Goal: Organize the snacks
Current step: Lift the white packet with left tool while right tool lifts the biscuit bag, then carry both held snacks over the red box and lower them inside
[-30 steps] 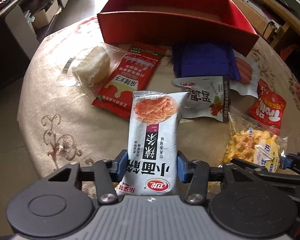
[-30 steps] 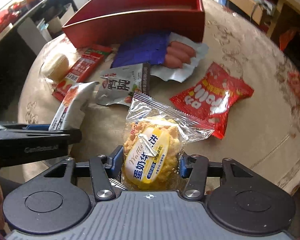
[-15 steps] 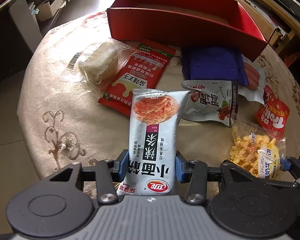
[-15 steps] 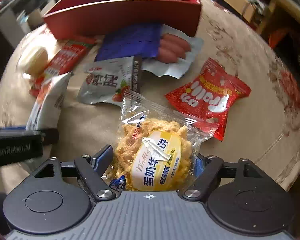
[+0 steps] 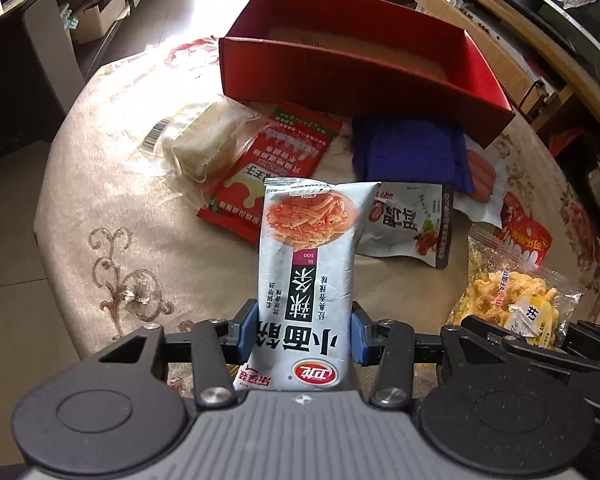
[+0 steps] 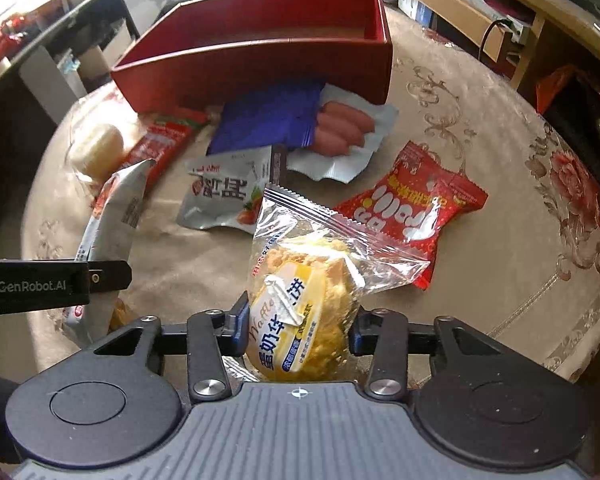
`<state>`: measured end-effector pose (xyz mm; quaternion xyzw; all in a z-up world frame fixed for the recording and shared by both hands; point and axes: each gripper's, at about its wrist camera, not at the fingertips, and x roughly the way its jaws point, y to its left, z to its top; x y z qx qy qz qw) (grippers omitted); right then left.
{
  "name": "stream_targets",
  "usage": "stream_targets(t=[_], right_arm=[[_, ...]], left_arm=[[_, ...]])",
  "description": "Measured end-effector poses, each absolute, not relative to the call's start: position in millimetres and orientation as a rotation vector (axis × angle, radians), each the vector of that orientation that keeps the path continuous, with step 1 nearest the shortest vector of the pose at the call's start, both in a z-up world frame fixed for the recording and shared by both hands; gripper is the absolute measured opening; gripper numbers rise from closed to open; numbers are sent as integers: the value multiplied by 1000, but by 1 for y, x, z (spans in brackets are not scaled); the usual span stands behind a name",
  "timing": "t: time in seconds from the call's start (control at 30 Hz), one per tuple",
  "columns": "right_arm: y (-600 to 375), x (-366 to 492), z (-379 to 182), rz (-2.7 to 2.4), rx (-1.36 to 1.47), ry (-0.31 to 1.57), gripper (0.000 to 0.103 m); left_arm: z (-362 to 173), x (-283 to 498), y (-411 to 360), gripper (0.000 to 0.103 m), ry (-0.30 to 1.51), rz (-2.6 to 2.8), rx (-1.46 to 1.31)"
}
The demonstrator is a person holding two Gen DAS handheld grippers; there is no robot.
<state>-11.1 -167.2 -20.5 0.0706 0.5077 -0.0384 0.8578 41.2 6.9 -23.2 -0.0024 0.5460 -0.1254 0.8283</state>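
Snacks: 2 are lifted off the table (image 5: 100, 208), ready for the empty red box (image 5: 340, 64) behind. Left gripper (image 5: 303, 330) pinches a grey noodle-snack packet (image 5: 306, 280); right gripper (image 6: 298, 330) pinches a clear waffle bag (image 6: 300, 300). Approx. 6 more packets lie loose w/ the box just beyond.

Left gripper (image 5: 304, 334) points steeply down, blue pads (image 5: 247, 330) pressed on both sides of a grey noodle-snack packet (image 5: 306, 276), held upright betw. them. Right gripper (image 6: 298, 326) tilts down much the same, jaws clamped on a clear-wrapped waffle cake (image 6: 300, 304) (the wrapper bulges above the pads). Both sit side by side, close; the left one's black finger shows at the left edge of the right wrist view.
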Motion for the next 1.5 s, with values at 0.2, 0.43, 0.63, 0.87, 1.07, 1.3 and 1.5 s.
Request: stream_targets(t=[0.2, 0.43, 0.63, 0.87, 1.07, 1.3, 1.5], right_arm=[[-172, -10, -11, -57, 172, 1023, 48], [-175, -5, 2, -35, 179, 972, 47], [-176, 8, 12, -14, 187, 947, 47], [-181, 29, 26, -3, 201, 906, 47], [-187, 51, 39, 4, 217, 869, 47], [-195, 80, 49, 4, 236, 834, 47], [-202, 105, 55, 4, 249, 815, 47]], left_arm=[[-19, 45, 11, 42, 1154, -261, -27], [-10, 50, 7, 42, 1133, -269, -36], [3, 60, 1, 42, 1104, -273, -46], [19, 85, -10, 42, 1066, -274, -41], [31, 112, -22, 42, 1038, -276, -48], [38, 141, -43, 42, 1013, -281, -13], [41, 166, -56, 42, 999, -281, -2]])
